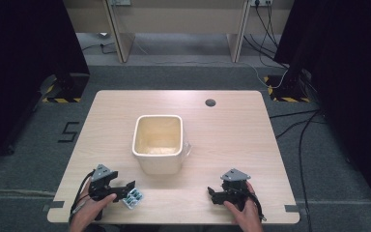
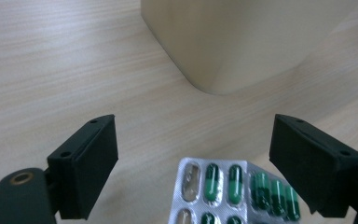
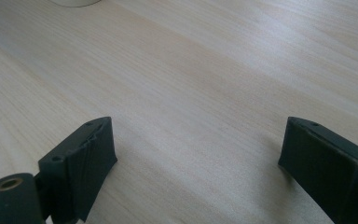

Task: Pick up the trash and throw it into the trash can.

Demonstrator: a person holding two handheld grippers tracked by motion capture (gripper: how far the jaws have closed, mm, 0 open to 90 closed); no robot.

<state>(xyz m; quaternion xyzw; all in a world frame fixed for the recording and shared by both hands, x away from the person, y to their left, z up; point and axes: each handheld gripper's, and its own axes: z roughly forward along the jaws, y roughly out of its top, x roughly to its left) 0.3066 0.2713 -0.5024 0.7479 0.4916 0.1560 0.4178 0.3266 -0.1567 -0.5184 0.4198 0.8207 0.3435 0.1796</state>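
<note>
Blister packs of green capsules (image 2: 233, 191) lie flat on the wooden table (image 1: 232, 130) near its front left; in the high view the packs (image 1: 134, 197) sit just right of my left gripper (image 1: 128, 191). That gripper (image 2: 193, 161) is open, its jaws standing wide on either side of the packs without touching them. A cream square bin (image 1: 158, 143) stands at the table's middle, open-topped; its rounded corner (image 2: 223, 46) rises just beyond the packs. My right gripper (image 1: 212, 194) is open near the front right, over bare wood (image 3: 196, 156), nothing between its jaws.
A round cable hole (image 1: 210, 102) sits near the table's far edge. Black curtains and stands flank the table, with cables (image 1: 299, 130) on the floor at right. A bit of the bin's base (image 3: 77, 2) shows at the top of the right gripper view.
</note>
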